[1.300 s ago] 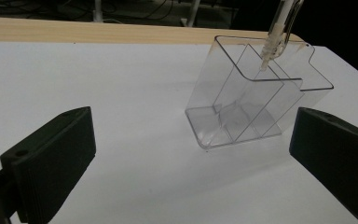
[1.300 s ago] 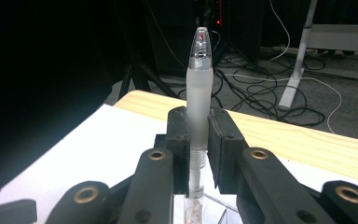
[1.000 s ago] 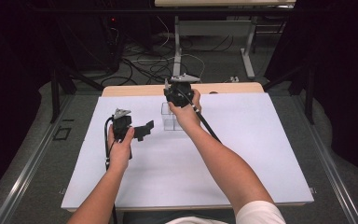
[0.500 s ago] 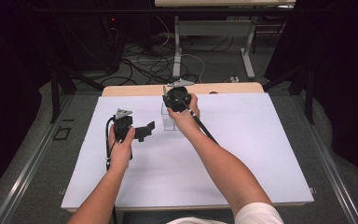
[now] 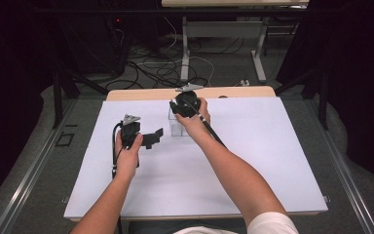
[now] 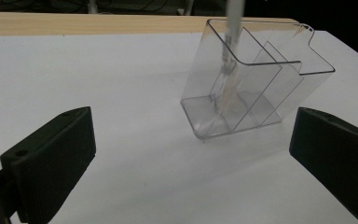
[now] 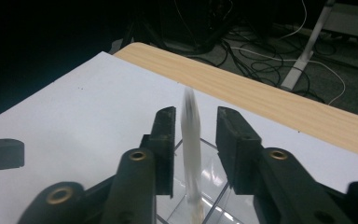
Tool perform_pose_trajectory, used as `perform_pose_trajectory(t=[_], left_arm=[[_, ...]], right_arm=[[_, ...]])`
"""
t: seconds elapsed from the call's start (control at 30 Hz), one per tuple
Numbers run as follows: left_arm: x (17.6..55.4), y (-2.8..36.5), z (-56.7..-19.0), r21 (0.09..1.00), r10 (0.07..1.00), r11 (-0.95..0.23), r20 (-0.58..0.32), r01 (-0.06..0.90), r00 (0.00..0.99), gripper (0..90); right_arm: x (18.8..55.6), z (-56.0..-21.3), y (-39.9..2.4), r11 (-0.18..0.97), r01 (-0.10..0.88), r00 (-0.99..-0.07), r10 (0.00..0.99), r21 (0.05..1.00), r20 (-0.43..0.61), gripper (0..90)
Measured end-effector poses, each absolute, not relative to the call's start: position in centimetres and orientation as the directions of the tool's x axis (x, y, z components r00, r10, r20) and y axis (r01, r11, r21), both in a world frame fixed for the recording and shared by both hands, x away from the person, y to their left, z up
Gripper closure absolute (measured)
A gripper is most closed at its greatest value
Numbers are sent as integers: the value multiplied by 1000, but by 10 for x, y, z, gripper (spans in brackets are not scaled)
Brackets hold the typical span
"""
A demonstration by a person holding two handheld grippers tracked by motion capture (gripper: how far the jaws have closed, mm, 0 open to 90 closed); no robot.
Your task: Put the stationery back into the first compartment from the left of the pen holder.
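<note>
— Looking at the clear plastic box (image 6: pixel 256 88), what do you make of it?

— See-through, open at the top, with slanted inner walls that split it into a few narrow compartments. It sits near the far edge of the white worktop (image 5: pixel 253 170), and from the left tongs' view it looks tilted, though that may just be the angle.

— And the pale thing poking out of it?

— A thin, whitish stick (image 7: pixel 191 144), slightly cloudy. It stands nearly upright with its lower end down in the box's nearest compartment, and its top rises above the rim.

— Are the right tongs (image 7: pixel 195 140) gripping it?

— No. The two black jaws stand on either side of the stick with a sliver of space at each pad; they have just been opening, and the stick is between them, let go. From above, the right tongs (image 5: pixel 187 103) hang directly over the box, pointing down.

— The left tongs (image 6: pixel 191 154)?

— Spread wide, nothing between the jaws. They rest low on the worktop, aimed at the box from a little way off. In the high view the left tongs (image 5: pixel 148 139) lie to the box's left, apart from it.
</note>
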State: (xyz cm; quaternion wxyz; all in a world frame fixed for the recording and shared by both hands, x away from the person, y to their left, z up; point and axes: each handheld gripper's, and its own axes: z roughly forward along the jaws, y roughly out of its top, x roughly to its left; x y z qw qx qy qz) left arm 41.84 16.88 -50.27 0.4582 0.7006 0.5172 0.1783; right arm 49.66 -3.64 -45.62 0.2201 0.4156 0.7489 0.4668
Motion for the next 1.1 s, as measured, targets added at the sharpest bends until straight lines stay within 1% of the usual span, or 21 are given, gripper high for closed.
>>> perform_pose_trajectory(t=[0.2, 0.3, 0.53, 0.63, 0.7, 0.83, 0.93, 1.1], left_arm=[[419, 171, -502, 825, 890, -46, -222, 563, 398, 4], [419, 171, -503, 827, 893, -44, -220, 561, 394, 4], [420, 171, -505, 820, 894, -57, -212, 570, 394, 4], [420, 171, -505, 820, 894, -55, -213, 569, 394, 4], [420, 171, -506, 822, 894, -55, -212, 566, 394, 4], [420, 171, -506, 819, 895, -54, -214, 571, 392, 4], [420, 172, -506, 820, 895, -55, -213, 570, 392, 4], [420, 172, -506, 819, 896, -56, -212, 572, 390, 4]], right_arm=[[491, -446, -44, 215, 416, -573, 816, 884, 71, 521], [489, -443, -50, 210, 415, -578, 812, 885, 79, 417], [479, -443, -66, 237, 423, -594, 802, 875, 69, 367], [475, -444, -74, 244, 427, -592, 804, 871, 65, 365], [472, -445, -80, 240, 427, -594, 802, 872, 70, 357], [465, -449, -92, 210, 436, -585, 805, 875, 98, 301], [462, -452, -99, 198, 458, -576, 809, 867, 119, 276], [455, -456, -112, 215, 456, -566, 819, 864, 95, 249]])
